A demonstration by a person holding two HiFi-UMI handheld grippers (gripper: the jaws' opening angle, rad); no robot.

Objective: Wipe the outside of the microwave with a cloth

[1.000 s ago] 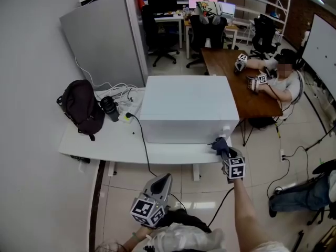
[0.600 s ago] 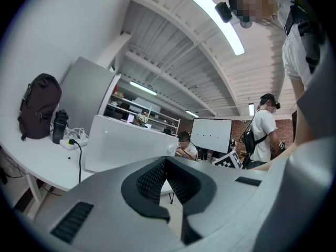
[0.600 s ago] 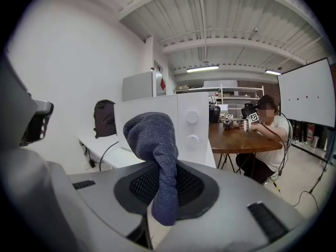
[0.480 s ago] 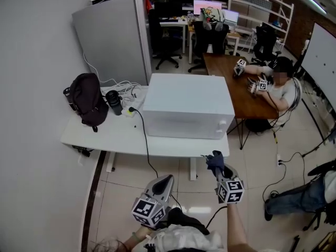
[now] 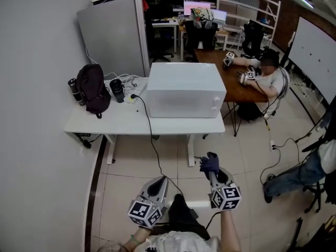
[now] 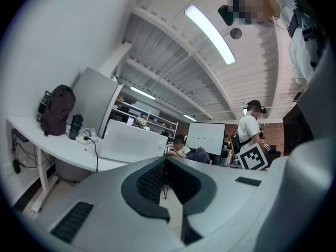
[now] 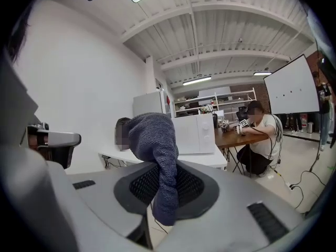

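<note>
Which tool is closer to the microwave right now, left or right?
Right. The right tool, holding the cloth, is over the floor in front of the microwave's right half. The left tool is farther back, opposite its left half.

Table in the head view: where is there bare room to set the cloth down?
Bare: the front-left stretch of the table between the backpack and the black cord, and a narrow strip along the front edge before the microwave. Crowded: the back-left, with backpack, black cup and cables.
</note>
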